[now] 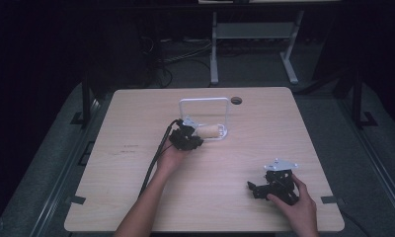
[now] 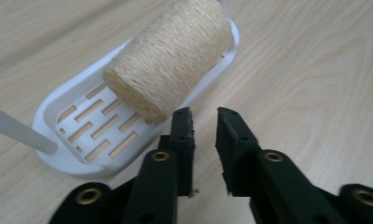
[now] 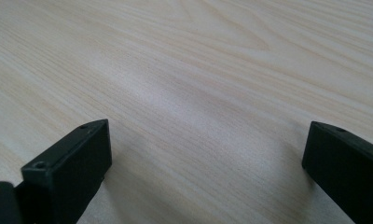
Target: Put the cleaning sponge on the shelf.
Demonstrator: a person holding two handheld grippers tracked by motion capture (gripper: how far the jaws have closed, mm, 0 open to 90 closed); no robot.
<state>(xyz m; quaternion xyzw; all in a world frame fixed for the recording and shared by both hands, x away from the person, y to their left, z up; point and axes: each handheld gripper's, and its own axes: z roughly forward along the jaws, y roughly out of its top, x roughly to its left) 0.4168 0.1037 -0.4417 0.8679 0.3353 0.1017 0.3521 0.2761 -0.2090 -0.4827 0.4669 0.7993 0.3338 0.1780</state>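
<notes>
A beige loofah-like roll [image 2: 170,56] lies on its side on a white slotted tray [image 2: 82,140]. In the high view the roll [image 1: 210,131] and its tray [image 1: 221,135] sit under a white wire frame [image 1: 204,100] at the table's middle back. My left gripper [image 2: 204,114] points at the roll's near end, just short of it, its jaws a narrow gap apart with nothing between them. The high view has this left gripper [image 1: 197,141] right beside the tray. My right gripper [image 3: 203,154] stands wide open over bare wood, low at the front right of the table [image 1: 253,188].
The light wooden table [image 1: 136,197] has a round cable hole [image 1: 236,100] near its back edge. A black cable [image 1: 153,163] trails from the left gripper along the forearm. Dark floor and a white desk leg [image 1: 214,49] lie beyond the table.
</notes>
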